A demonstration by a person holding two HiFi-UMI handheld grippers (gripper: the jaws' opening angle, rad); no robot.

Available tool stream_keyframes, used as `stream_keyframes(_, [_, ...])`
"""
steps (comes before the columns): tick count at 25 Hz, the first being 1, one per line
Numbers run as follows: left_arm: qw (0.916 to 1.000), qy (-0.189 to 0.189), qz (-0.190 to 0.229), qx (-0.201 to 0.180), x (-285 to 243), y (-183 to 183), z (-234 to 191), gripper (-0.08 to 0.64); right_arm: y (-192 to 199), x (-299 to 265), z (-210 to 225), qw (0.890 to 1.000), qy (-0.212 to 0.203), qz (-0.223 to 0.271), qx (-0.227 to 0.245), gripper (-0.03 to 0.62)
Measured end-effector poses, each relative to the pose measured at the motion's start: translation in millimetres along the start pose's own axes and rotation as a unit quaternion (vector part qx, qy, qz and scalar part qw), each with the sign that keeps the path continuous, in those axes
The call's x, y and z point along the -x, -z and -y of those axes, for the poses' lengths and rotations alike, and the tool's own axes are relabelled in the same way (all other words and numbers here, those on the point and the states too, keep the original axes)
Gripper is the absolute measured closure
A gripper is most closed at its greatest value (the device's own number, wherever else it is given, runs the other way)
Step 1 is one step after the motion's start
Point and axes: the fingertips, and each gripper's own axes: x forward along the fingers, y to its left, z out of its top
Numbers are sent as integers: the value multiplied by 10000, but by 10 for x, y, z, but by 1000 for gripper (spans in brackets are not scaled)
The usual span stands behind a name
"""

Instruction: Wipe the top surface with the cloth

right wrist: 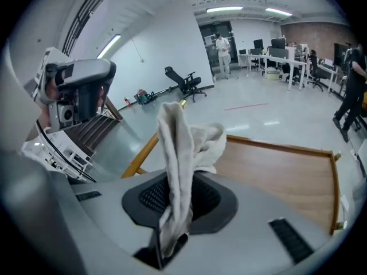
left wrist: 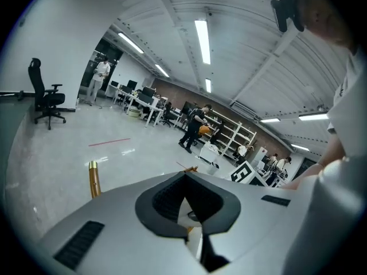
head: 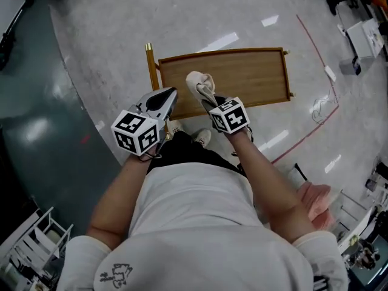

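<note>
My right fingers [right wrist: 106,228] grip the cloth [right wrist: 182,145] over the near edge of the wooden surface [head: 254,77]; my left fingers [left wrist: 114,225] are closed, empty. Wiping seems about to begin: next, press down and sweep across.

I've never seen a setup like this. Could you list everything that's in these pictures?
brown wooden top surface with raised rim: one, brown, low in front of the person
off-white crumpled cloth: one, off-white, over the top's near edge
red tape line: one, red, on the grey floor right of the top
black office chair: one, black, far across the floor
background people: several, by desks and shelves
left gripper: one, grey, jaws together, empty
right gripper: one, grey, clamped on the cloth
person's forearms: two, behind the grippers
</note>
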Motion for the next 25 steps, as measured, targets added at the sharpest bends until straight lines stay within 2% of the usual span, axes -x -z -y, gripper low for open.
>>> stream_keyframes(7, [9987, 200, 179, -436, 57, -242, 646, 552, -275, 971, 4, 9933, 348, 1090, 154, 518])
stream_keyframes(14, [9929, 515, 494, -949, 170, -713, 1174, 552, -553, 1962, -163, 9725, 867, 2152, 216, 518])
stream_keyframes(19, [9838, 1087, 720, -1228, 267, -1100, 1524, 552, -882, 2546, -379, 9460, 1373, 2935, 78, 518])
stream_keyframes(25, [9687, 1835, 591, -1566, 424, -1291, 1740, 552, -1180, 2968, -797, 9024, 1973, 3830, 2, 518])
